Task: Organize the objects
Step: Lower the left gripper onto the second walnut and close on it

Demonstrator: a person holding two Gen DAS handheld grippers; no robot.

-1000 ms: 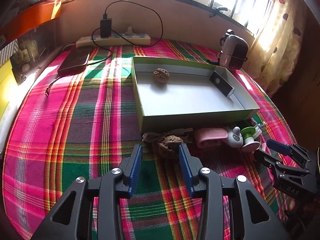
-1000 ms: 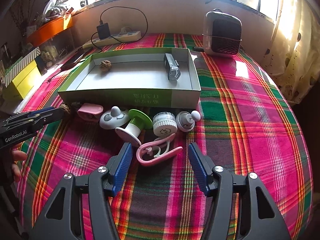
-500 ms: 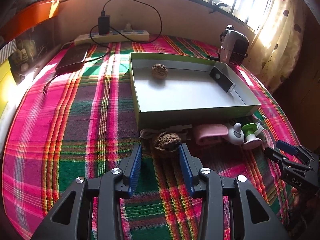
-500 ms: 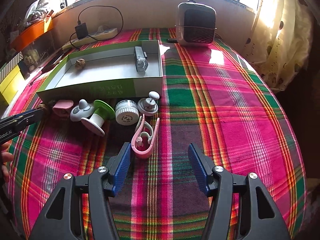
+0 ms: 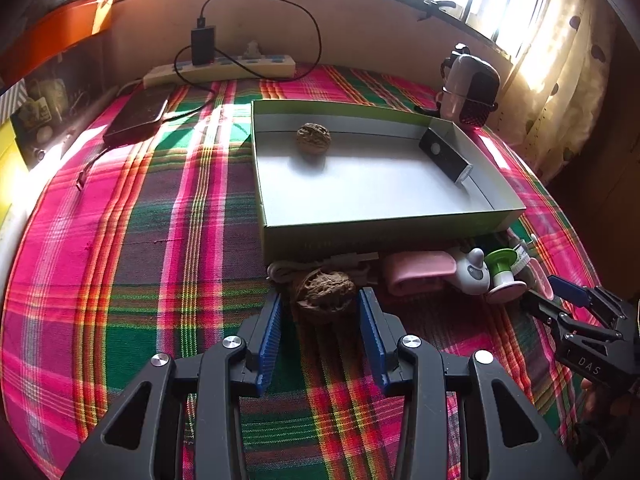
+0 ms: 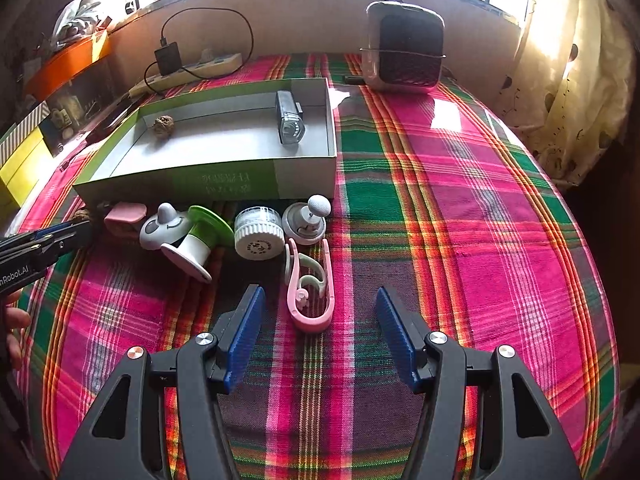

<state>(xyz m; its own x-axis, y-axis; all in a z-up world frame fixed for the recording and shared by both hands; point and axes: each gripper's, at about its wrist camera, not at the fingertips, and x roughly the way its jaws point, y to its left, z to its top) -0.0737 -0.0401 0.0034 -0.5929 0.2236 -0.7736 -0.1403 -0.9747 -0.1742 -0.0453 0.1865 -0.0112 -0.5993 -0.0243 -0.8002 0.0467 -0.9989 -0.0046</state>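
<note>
A green-walled open box point(image 5: 400, 232) point(image 6: 240, 182) lies on the plaid cloth. Inside it are a walnut point(image 5: 313, 138) point(image 6: 164, 125) and a black device point(image 5: 444, 155) point(image 6: 290, 122). A second walnut point(image 5: 326, 290) lies in front of the box, between the tips of my open left gripper point(image 5: 320, 308), untouched. My right gripper point(image 6: 318, 312) is open, with a pink clip point(image 6: 310, 290) lying between its fingers. Along the box front lie a pink case point(image 6: 125, 215), a white toy point(image 6: 164, 230), a green-and-white spool point(image 6: 196, 242), a white jar point(image 6: 259, 234) and a grey knob point(image 6: 307, 222).
A small heater point(image 6: 404, 50) stands behind the box at the right. A power strip with charger point(image 5: 224, 66) and a dark phone point(image 5: 138, 114) lie at the back left. A curtain point(image 6: 568, 80) hangs at the right. A white cable point(image 5: 280, 270) lies beside the walnut.
My left gripper has moved forward so the front walnut sits between its fingertips. My right gripper has swung right and closer, so the pink clip lies between its fingers.
</note>
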